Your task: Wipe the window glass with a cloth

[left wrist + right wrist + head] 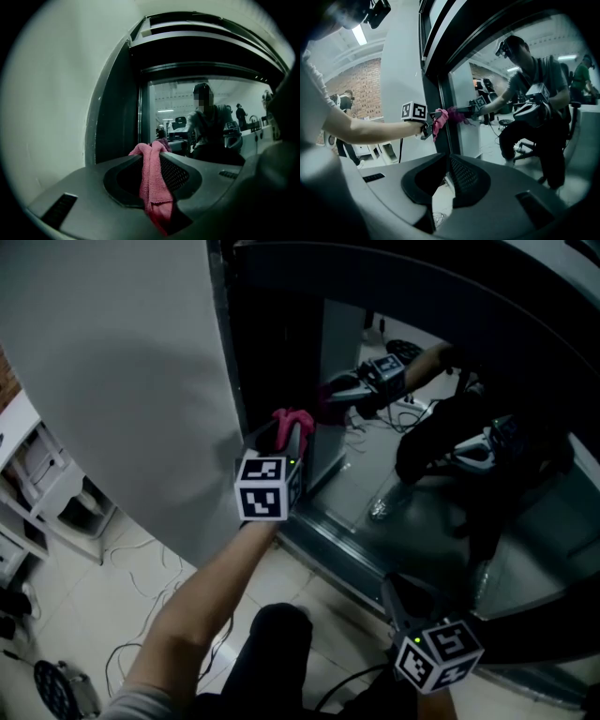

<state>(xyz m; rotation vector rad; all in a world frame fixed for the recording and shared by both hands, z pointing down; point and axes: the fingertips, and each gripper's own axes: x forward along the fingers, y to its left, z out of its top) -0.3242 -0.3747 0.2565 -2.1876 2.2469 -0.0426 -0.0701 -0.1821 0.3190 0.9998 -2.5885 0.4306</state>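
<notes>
Pink cloth (152, 187) up against the window glass (187, 117), beside the dark frame (117, 117).
Clamped in the jaws of the left gripper (152, 150), folds hanging down between them; right gripper (446, 161) low, well apart, jaws together, empty.

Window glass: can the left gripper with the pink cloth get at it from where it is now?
Probably yes. The left gripper, shut on the pink cloth, sits at the edge of the window glass by the dark frame; the cloth seems to meet its reflection. Nothing stands between.
</notes>
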